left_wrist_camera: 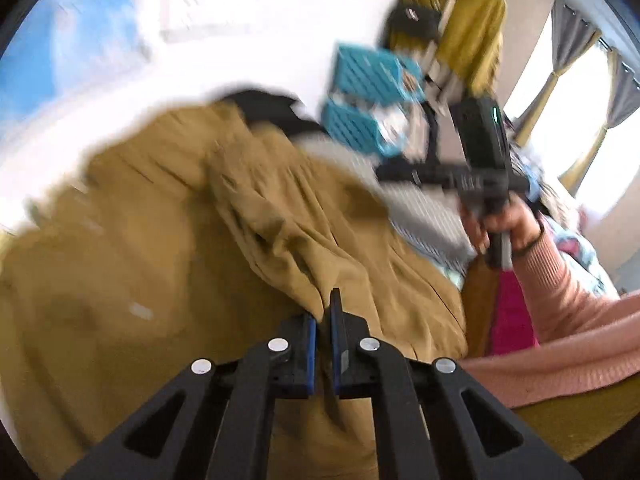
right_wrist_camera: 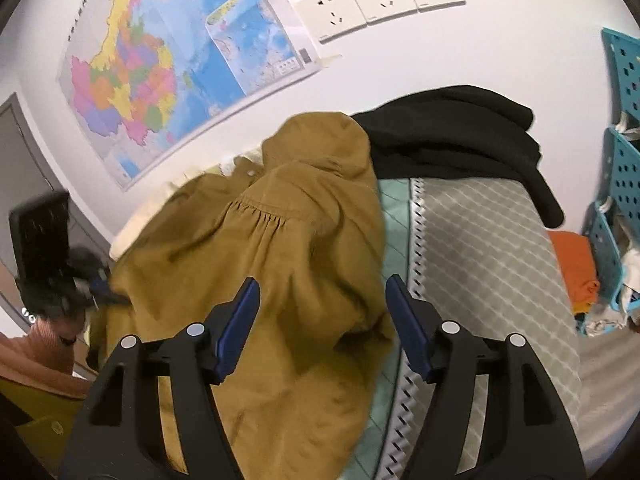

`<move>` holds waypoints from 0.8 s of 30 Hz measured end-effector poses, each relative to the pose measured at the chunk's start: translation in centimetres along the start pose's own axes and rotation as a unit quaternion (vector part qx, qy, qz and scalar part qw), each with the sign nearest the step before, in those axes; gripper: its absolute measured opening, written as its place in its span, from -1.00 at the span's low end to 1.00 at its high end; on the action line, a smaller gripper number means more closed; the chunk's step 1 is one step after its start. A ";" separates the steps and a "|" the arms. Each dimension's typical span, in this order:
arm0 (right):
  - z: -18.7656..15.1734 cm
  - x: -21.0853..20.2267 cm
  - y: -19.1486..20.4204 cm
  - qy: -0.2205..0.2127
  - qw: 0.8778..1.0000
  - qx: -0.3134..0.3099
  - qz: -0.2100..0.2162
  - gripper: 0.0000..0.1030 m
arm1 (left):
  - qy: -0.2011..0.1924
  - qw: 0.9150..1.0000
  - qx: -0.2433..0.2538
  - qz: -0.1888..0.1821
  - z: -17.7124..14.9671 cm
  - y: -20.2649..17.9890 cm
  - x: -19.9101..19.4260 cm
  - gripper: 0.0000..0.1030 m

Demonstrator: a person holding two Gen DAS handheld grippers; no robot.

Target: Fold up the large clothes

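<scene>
Left wrist cam: the left gripper (left_wrist_camera: 323, 322) is pinched tight on a bunch of the big brown coat (left_wrist_camera: 168, 248), which lies spread over the bed (left_wrist_camera: 424, 216), w/ the right gripper (left_wrist_camera: 452, 178) up in the air off to the side. Right wrist cam: the right gripper (right_wrist_camera: 320, 312) is wide open & holds nothing, just above the coat's (right_wrist_camera: 280, 248) edge near a black top (right_wrist_camera: 452, 132). To do this well, I think it should grab that edge & both pull flat before folding.
</scene>
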State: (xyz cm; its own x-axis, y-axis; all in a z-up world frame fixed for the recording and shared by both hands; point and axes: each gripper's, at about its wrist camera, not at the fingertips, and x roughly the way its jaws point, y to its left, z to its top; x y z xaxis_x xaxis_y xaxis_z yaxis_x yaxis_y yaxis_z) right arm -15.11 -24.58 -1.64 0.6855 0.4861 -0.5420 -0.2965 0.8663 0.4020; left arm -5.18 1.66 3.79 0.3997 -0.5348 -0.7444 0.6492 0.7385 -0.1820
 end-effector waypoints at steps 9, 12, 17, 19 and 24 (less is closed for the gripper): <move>1.1 2.3 5.6 0.010 0.996 -0.086 0.021 0.55 | 0.039 0.993 -0.058 0.097 -2.4 6.6 -1.1 -0.05; -0.2 2.8 9.1 0.019 0.987 -0.157 0.011 0.74 | 0.062 0.992 -0.054 0.092 -3.5 7.5 -0.6 0.28; -0.2 5.0 9.1 0.033 0.982 -0.177 -0.061 0.76 | 0.104 0.993 -0.026 0.047 -5.0 6.4 0.7 0.52; 1.1 5.6 6.7 0.027 0.990 -0.124 -0.061 0.76 | 0.119 0.991 0.008 0.066 -5.5 5.5 1.4 -0.10; 5.3 8.9 0.5 0.037 0.999 0.001 -0.030 0.76 | 0.111 0.988 0.017 0.110 -4.3 6.7 1.0 -0.83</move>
State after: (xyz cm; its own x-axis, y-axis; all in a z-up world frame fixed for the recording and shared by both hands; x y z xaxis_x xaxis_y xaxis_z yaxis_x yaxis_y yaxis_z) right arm -5.66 -20.45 -2.37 0.6511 0.4397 -0.6186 -0.2545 0.8944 0.3679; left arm -3.19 7.79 -0.93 0.3851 -0.2570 -0.8864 0.5854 0.8105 0.0193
